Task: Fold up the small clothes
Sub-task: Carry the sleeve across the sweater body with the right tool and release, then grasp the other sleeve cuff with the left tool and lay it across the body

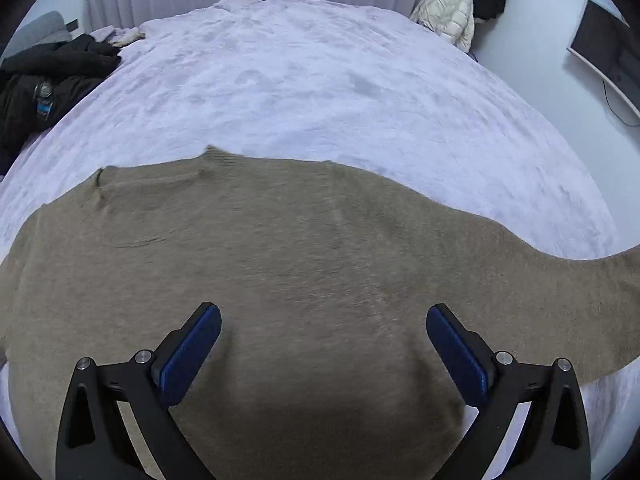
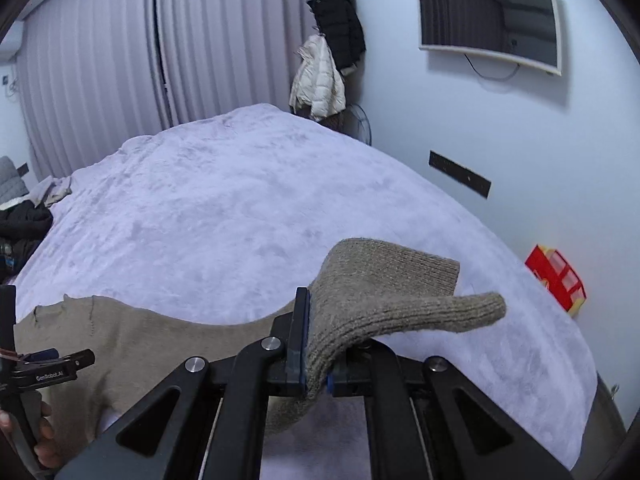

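A beige knit sweater (image 1: 280, 264) lies spread flat on the lavender bedspread (image 1: 304, 88). My left gripper (image 1: 324, 332) hovers over the sweater's body with its blue-padded jaws wide apart and nothing between them. In the right wrist view, my right gripper (image 2: 318, 344) is shut on the sweater's sleeve (image 2: 380, 288) and holds its ribbed cuff lifted above the bedspread (image 2: 240, 208). The rest of the sweater (image 2: 120, 344) trails to the left. The left gripper's handle and the hand on it (image 2: 36, 372) show at the left edge.
Dark clothes (image 1: 48, 80) are heaped at the bed's far left. Jackets (image 2: 328, 52) hang in the corner by the curtains. A wall screen (image 2: 488, 16) is at the right, and a red box (image 2: 556, 280) sits beyond the bed's right edge.
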Available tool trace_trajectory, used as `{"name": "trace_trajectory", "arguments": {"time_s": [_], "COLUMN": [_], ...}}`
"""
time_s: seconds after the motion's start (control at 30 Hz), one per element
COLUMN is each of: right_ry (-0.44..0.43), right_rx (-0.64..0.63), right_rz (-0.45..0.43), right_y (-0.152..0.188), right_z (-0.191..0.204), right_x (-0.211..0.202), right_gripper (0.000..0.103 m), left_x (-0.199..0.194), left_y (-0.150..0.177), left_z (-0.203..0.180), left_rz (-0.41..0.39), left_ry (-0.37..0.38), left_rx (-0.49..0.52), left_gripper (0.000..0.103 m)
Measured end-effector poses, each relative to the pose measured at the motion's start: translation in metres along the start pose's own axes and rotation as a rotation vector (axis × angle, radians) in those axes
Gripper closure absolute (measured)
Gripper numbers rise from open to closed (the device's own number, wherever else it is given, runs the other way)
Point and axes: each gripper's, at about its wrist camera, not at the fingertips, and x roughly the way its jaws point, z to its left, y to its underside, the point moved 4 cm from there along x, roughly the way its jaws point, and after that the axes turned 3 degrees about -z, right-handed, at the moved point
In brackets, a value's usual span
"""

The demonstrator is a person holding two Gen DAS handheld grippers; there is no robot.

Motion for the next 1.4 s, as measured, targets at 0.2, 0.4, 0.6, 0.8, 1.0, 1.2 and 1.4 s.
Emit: {"name": "trace_trajectory", "arguments": {"time_s": [0.2, 0.4, 0.6, 0.8, 1.0, 1.2, 1.4], "right_ry": [-0.110, -0.224, -0.278, -0.267, -0.409, -0.626, -0.452], "right_rx": [-0.184, -0.312, -0.451, -0.607, -0.609, -0.518, -0.392], "right_rz": [-0.070, -0.068, 0.031, 0.151, 0.269, 0.209, 0.136], "right_y": [-0.020, 0.002, 0.080, 0.169, 0.174, 0.139, 0.083], "right_z": [0.138, 0.294, 0.427, 0.492, 0.515, 0.493, 0.377], "right_x": [-0.042, -0.068, -0.049, -0.017, -0.016, -0.063, -0.052], "right_gripper": [0.097, 0.097, 0.097, 0.097, 0.059, 0.019, 0.019], "left_x": [-0.015, -0.054, -0.082, -0.087, -0.100, -0.116, -0.078], "left_y": [0.021, 0.038, 0.067, 0.098, 0.105, 0.096, 0.076], "left_z": [0.119, 0.223, 0.294, 0.333, 0.338, 0.333, 0.263], "left_rz": [0.019, -0.035, -0.070, -0.055, -0.099, -0.142, -0.021], "left_ry": [-0.061, -0.118, -0.139, -0.119, -0.070, -0.083, 0.033], "left_rx": [-0.175, -0.293, -0.378, -0.450, -0.504, -0.531, -0.380], "left_gripper": [0.000, 0.000, 0.000, 0.000, 0.000, 0.000, 0.000]}}
